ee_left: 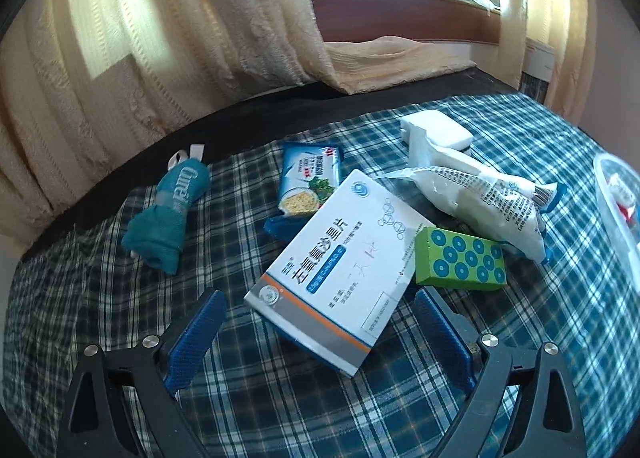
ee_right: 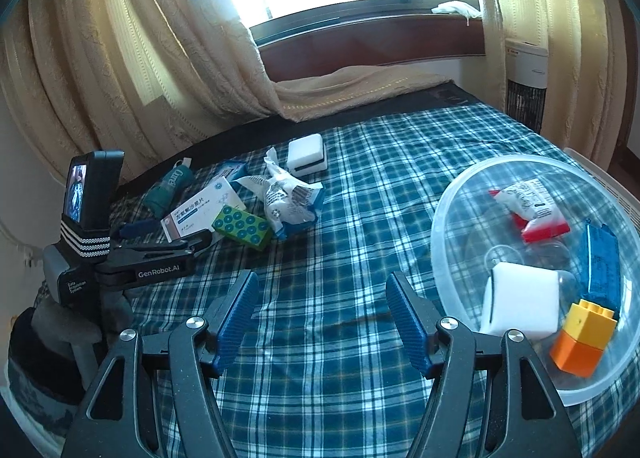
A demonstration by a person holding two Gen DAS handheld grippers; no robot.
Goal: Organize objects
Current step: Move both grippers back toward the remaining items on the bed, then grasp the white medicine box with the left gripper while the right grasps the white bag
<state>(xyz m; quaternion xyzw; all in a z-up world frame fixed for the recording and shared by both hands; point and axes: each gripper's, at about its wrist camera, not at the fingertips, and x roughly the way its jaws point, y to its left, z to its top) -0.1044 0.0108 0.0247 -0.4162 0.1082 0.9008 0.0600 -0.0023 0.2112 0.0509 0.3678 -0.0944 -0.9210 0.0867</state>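
1. Medicine box (ee_left: pixel 340 270) lies on the plaid bed, near end between the left tongs (ee_left: pixel 316 322), which gape, touching nothing.
2. Judged step: closing in to grasp; next, clamp and carry right to the clear bowl (ee_right: pixel 452 218).
3. Right tongs (ee_right: pixel 320 306) stand apart, empty.

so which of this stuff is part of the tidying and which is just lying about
Part of the job:
- medicine box
- green dotted block
- white packet
- noodle packet
- teal towel roll
- white box
- clear bowl, already part filled
- left gripper, open at the medicine box

Just there:
- curtains
- heater
- plaid sheet
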